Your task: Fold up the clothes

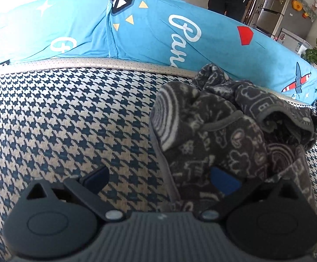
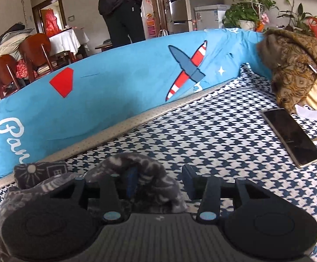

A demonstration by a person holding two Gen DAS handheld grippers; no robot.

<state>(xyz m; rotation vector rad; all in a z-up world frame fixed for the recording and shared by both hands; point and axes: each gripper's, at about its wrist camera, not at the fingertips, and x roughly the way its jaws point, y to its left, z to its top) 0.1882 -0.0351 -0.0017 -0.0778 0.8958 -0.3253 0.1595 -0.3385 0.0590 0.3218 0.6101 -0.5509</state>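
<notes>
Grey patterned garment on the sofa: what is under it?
The grey garment lies crumpled on the houndstooth seat cover, against the blue backrest cover. Whatever lies beneath its folds is hidden.

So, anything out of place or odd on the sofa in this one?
A phone lies loose on the houndstooth seat, in the folding area, beside a brown patterned cloth. The dark printed garment is bunched in a heap, part draped over a finger of the right gripper.
</notes>
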